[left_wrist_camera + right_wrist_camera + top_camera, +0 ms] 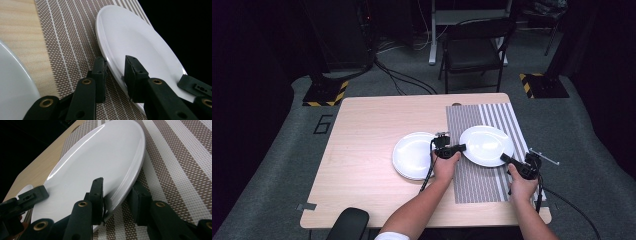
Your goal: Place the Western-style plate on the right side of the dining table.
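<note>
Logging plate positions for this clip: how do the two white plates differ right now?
The right plate sits on the striped placemat; the left plate sits on the bare wooden table. Both grippers straddle the right plate's rim, the left gripper on one side and the right gripper on the other, jaws apart; nothing grips the left plate. Both are plain, round, white and empty.

Overhead light fell brightly on the table (pixel 362 150), while the room's edges sank into near-black vignette. Glare streaked the white plate (pixel 100 162). The close jaws looked soft and slightly blurred.
</note>
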### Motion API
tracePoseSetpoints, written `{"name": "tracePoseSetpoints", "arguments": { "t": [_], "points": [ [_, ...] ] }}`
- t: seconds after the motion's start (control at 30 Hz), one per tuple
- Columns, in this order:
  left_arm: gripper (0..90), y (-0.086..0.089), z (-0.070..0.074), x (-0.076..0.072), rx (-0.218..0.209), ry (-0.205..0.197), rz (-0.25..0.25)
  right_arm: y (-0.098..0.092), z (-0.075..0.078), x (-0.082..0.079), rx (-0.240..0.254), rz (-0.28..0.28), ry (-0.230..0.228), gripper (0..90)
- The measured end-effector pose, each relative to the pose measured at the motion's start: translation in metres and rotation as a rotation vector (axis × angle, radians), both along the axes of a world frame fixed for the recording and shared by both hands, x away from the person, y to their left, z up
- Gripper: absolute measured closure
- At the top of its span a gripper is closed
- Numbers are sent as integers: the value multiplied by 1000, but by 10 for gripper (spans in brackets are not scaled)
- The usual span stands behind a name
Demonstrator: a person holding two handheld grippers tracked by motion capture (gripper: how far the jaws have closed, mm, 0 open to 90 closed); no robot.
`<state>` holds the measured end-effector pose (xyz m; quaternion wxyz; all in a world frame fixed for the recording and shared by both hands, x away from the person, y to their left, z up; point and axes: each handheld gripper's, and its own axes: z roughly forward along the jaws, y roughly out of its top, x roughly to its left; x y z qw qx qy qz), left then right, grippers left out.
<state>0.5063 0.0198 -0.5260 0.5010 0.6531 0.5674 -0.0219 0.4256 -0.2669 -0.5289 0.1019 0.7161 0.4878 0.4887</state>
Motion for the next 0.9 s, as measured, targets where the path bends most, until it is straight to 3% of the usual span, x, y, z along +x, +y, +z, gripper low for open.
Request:
{"name": "tracePoseSetpoints", "arguments": {
  "t": [0.4, 0.9],
  "points": [
    [699, -2, 0, 0, 8, 15, 5, 1, 0, -1, 7, -15, 12, 666],
    [682, -3, 1, 0, 37, 26, -32, 0, -1, -3, 28, -26, 28, 678]
  ]
}}
